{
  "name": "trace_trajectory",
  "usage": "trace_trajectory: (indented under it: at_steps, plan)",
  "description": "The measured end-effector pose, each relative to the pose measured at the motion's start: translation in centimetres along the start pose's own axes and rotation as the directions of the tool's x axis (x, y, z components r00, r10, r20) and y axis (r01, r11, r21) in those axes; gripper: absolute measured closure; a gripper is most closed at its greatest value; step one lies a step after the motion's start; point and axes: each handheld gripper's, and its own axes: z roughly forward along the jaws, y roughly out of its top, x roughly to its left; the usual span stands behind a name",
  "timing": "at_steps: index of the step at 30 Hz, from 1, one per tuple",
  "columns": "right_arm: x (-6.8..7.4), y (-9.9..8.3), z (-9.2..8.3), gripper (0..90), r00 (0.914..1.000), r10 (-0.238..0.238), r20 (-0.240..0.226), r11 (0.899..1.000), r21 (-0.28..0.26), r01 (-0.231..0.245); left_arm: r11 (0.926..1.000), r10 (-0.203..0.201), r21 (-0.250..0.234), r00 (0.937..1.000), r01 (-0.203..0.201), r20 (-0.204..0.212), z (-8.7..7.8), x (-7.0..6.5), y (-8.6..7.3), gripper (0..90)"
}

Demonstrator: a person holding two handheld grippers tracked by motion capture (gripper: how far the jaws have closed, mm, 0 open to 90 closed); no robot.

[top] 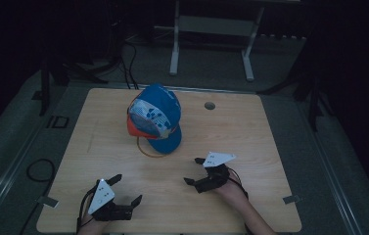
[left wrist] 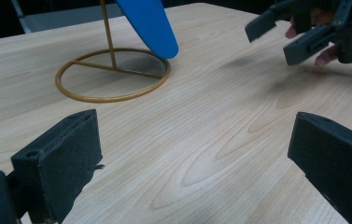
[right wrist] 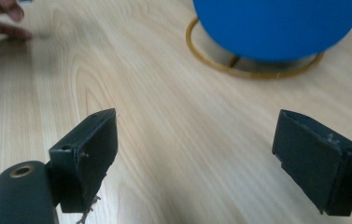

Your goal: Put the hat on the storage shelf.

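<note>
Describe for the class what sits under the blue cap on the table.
The blue cap hangs on a gold wire stand: ring base and upright post show. The cap covers the stand's top.

Dim rm, grey floor [top: 348,147], wood table [top: 250,127]

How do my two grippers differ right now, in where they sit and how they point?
The left gripper sits near the table's front edge; the right gripper is farther in, closer to the cap. The left one points right, the right one points left. Both are open, holding nothing.
</note>
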Motion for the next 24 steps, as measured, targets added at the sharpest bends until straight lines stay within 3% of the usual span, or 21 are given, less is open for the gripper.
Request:
trace_trajectory:
  at_steps: [6, 10, 24]
  plan:
    - [-0.2, -1.5, 0.1, 14.0, 0.9996, 0.026, 0.009, 0.999, 0.023, -0.027, 1.0, -0.004, -0.001, 1.0, 0.004, -0.002, 0.0, 0.0, 0.0, 3.0]
    - [-0.3, -1.7, -0.4, 14.0, 0.9992, 0.035, 0.019, 0.999, -0.005, -0.035, 1.0, -0.007, -0.001, 1.0, 0.007, 0.001, 0.0, 0.0, 0.0, 3.0]
    - [-1.1, -2.5, -0.7, 14.1, 0.9973, 0.044, 0.059, 0.999, -0.001, -0.044, 1.0, -0.008, 0.001, 1.0, 0.008, -0.002, -0.1, -0.1, -0.2, 3.1]
